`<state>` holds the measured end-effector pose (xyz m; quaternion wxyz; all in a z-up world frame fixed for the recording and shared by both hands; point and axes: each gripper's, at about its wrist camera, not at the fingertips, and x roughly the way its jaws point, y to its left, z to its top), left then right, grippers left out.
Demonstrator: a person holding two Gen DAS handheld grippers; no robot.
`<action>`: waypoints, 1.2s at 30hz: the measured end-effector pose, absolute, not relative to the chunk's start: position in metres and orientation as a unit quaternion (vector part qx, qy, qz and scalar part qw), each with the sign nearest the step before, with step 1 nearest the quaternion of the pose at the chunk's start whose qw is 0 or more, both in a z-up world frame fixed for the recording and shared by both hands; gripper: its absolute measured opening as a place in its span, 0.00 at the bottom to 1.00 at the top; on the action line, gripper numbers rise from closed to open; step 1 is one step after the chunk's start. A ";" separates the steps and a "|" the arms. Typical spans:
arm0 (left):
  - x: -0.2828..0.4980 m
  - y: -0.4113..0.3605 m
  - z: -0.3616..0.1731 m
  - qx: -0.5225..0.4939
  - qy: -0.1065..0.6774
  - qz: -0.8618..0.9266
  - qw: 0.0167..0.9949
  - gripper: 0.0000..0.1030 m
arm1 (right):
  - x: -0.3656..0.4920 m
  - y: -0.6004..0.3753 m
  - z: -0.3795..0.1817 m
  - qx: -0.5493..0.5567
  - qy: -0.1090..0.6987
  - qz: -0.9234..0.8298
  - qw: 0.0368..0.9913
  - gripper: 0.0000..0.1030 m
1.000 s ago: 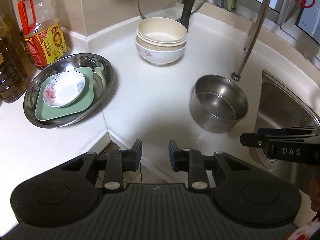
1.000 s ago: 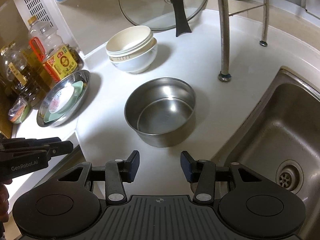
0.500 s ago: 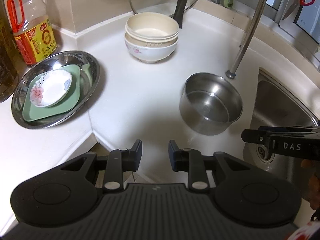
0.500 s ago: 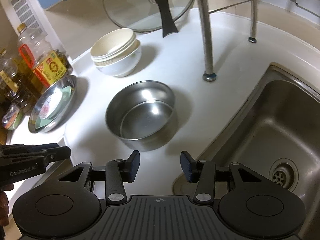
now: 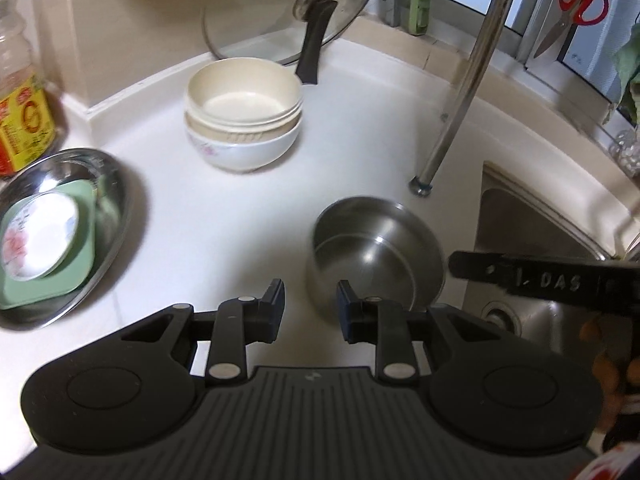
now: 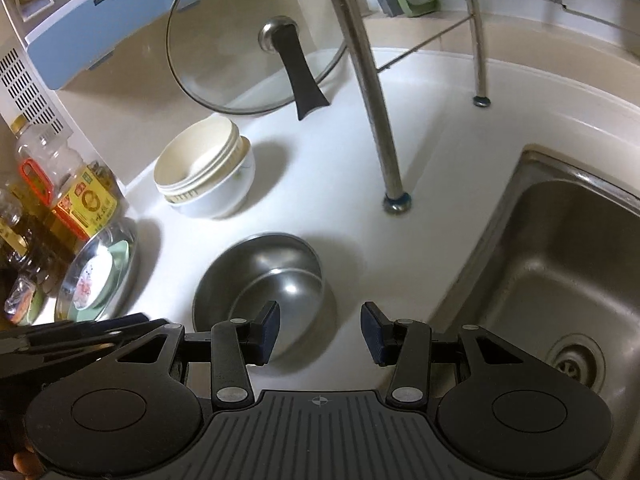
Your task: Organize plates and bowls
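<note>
A steel bowl (image 5: pixel 376 252) (image 6: pixel 260 276) sits empty on the white counter beside the sink. Behind it stands a stack of bowls (image 5: pixel 242 116) (image 6: pixel 204 176), cream ones nested in a white floral one. At the left, a steel plate (image 5: pixel 116 200) (image 6: pixel 124 248) holds a green square plate (image 5: pixel 82 236) with a small floral dish (image 5: pixel 40 236) on top. My left gripper (image 5: pixel 310 304) is open, just left of the steel bowl's near wall. My right gripper (image 6: pixel 320 324) is open above the bowl's right rim, pads not touching it. Each gripper's fingers show in the other's view.
A glass pot lid (image 6: pixel 256 40) with a black handle leans on the back wall. Steel rack legs (image 5: pixel 464 92) (image 6: pixel 376 112) stand by the sink (image 6: pixel 560 264). Oil bottles (image 6: pixel 68 188) crowd the left. Red scissors (image 5: pixel 576 0) hang by the window.
Both grippers have closed in on the steel bowl, which now lies right at their fingertips. Their jaw gaps are unchanged. The dishes have not moved.
</note>
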<state>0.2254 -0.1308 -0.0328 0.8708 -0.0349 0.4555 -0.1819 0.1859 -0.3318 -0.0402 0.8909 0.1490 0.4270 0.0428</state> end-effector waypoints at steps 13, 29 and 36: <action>0.261 -0.149 -0.051 -0.034 0.472 -0.188 0.861 0.21 | 0.212 -0.325 -0.057 0.135 0.431 0.039 0.891 0.45; 0.274 -0.156 -0.063 -0.028 0.479 -0.190 0.857 0.10 | 0.212 -0.322 -0.067 0.139 0.433 0.034 0.890 0.30; 0.274 -0.156 -0.063 -0.021 0.478 -0.189 0.858 0.05 | 0.213 -0.321 -0.069 0.143 0.435 0.030 0.888 0.18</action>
